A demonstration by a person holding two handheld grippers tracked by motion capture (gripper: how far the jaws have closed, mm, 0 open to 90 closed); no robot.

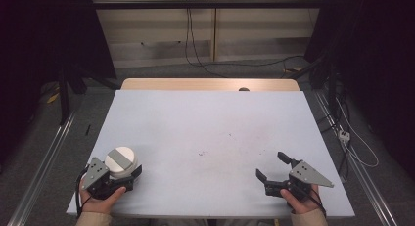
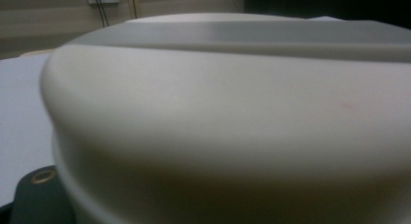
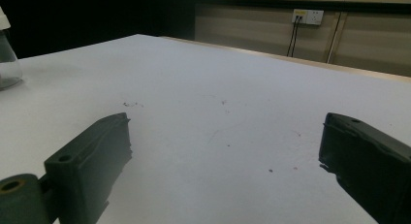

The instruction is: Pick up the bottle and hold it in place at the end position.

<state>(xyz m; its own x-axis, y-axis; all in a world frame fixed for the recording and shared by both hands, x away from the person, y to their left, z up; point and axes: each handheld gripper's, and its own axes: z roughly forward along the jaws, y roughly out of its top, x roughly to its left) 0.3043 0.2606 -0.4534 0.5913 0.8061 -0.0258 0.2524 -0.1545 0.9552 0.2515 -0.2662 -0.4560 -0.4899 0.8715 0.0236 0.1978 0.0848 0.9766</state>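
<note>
A round white container (image 1: 121, 160) with a grey band across its top stands near the table's front left corner. My left gripper (image 1: 128, 173) is shut on it, a jaw on each side of its lower part. In the left gripper view the container's white top (image 2: 218, 112) sits right against the camera. At the front right, my right gripper (image 1: 270, 164) rests low over the white table (image 1: 210, 123), open with nothing between its jaws. The right gripper view shows its fingertips wide apart (image 3: 228, 122), and the container's clear lower body (image 3: 7, 64) at the left edge.
Faint dark marks (image 1: 201, 152) dot the white sheet. A strip of bare wood (image 1: 195, 84) runs along the far edge, with a small dark object (image 1: 243, 89) on it. Metal rails (image 1: 44, 162) flank the table, and cables (image 1: 352, 143) lie on the floor at the right.
</note>
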